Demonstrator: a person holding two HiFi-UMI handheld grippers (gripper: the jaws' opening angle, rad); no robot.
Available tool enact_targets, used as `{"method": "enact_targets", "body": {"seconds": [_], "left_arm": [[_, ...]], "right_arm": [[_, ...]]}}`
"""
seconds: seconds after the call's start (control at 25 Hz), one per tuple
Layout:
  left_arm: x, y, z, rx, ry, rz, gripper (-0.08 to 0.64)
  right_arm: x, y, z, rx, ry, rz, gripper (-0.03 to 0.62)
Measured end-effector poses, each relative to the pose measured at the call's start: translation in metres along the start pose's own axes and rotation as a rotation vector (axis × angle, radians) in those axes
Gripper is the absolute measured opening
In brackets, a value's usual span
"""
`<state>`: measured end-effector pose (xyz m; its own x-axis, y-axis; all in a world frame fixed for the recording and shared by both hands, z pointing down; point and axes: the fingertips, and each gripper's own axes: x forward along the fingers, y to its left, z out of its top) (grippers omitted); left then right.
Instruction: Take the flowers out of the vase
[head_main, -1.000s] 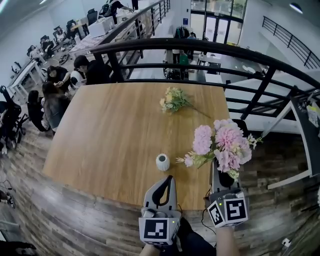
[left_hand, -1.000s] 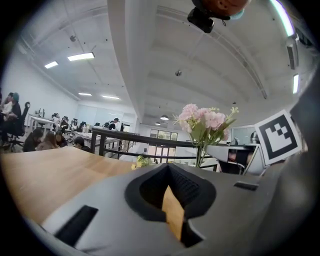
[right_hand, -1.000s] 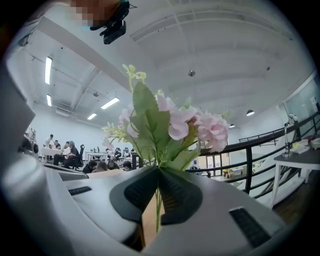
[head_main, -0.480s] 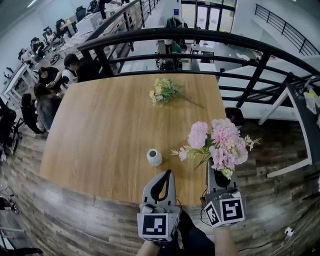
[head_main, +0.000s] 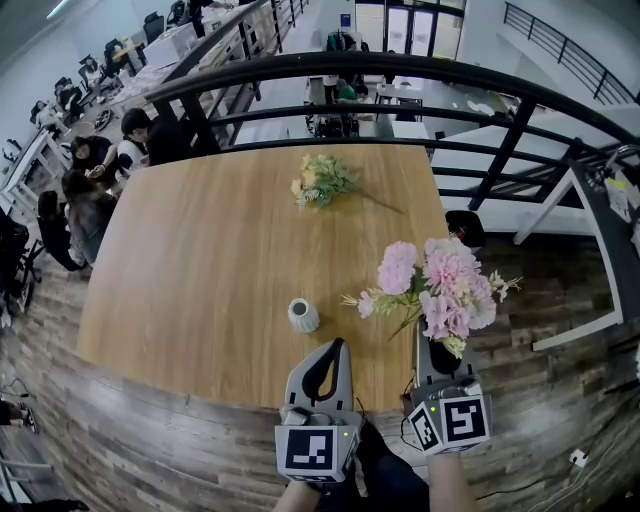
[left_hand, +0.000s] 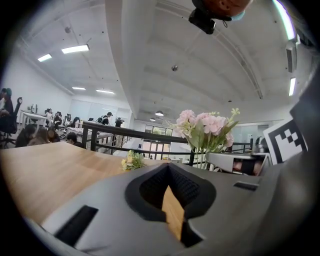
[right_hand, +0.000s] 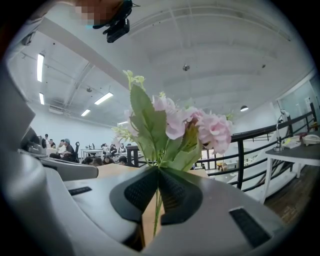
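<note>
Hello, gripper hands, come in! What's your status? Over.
Left gripper shut, empty. Right gripper shut on pink flowers, out of the white vase. Yellow bunch on table. Nothing blocking.

One pink bouquet (head_main: 440, 285), one yellow bouquet (head_main: 320, 181), one vase (head_main: 303, 315).

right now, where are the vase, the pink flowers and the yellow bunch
vase (head_main: 303, 315) head view, white body
pink flowers (head_main: 447, 275) head view, central bloom
yellow bunch (head_main: 318, 180) head view, flower heads
</note>
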<state>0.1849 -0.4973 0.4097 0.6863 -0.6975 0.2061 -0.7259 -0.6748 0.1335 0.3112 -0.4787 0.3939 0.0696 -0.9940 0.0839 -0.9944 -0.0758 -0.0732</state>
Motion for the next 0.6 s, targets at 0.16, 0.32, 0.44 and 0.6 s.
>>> {"method": "enact_targets", "body": {"seconds": [0.16, 0.32, 0.44, 0.6], "left_arm": [[0.0013, -0.0008, 0.0007, 0.002, -0.008, -0.003, 0.032], [-0.0014, -0.0009, 0.0011, -0.007, -0.003, 0.002, 0.032], [-0.0028, -0.0015, 0.0023, -0.002, -0.006, 0.003, 0.032], [-0.0041, -0.0014, 0.0042, -0.005, -0.011, 0.008, 0.032]], "right_arm": [[0.0011, -0.0006, -0.0002, -0.002, -0.002, 0.0, 0.018], [0.0002, 0.0012, 0.001, -0.005, -0.001, 0.001, 0.018], [-0.0006, 0.0021, 0.0019, -0.001, 0.0, 0.004, 0.018], [-0.0012, 0.0031, 0.0014, 0.003, -0.007, 0.009, 0.018]]}}
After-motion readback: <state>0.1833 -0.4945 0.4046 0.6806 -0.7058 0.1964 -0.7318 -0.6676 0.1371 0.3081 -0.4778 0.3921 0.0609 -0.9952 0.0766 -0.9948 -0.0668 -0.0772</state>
